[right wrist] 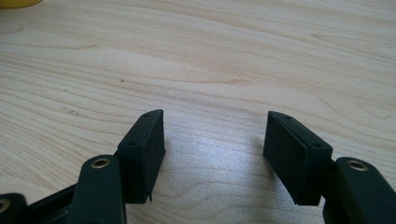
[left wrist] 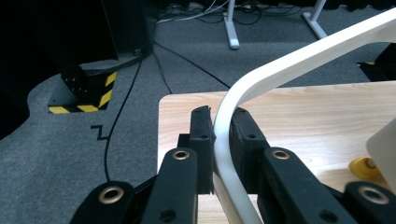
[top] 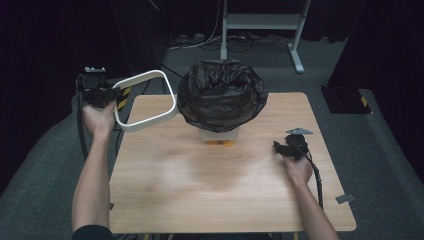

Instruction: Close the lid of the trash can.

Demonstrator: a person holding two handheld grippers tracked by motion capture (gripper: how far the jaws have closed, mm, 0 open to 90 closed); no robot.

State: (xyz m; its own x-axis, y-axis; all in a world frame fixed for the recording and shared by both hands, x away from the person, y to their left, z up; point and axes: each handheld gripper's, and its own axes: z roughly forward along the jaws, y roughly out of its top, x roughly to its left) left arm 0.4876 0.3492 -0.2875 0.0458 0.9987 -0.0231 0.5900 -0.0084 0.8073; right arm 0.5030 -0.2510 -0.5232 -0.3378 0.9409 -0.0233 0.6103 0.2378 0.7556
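A white rounded-square ring (top: 146, 100) hangs tilted above the table's far left corner, held up by my left gripper (top: 102, 94). In the left gripper view the two black pads (left wrist: 204, 140) press on the ring's thin white band (left wrist: 224, 140), one on each side. A small white bin lined with a black bag (top: 221, 95) stands at the middle back of the wooden table (top: 220, 170); the bag spills wide over its rim. My right gripper (top: 281, 148) rests low over the table's right side. Its jaws (right wrist: 214, 140) stand apart with nothing but bare wood between them.
Yellow feet (top: 221, 143) show under the bin, one also as a yellow wheel (left wrist: 365, 167) in the left gripper view. A white metal stand (top: 260, 25) and cables lie on the grey carpet behind the table. A black base with hazard tape (left wrist: 81, 95) sits left.
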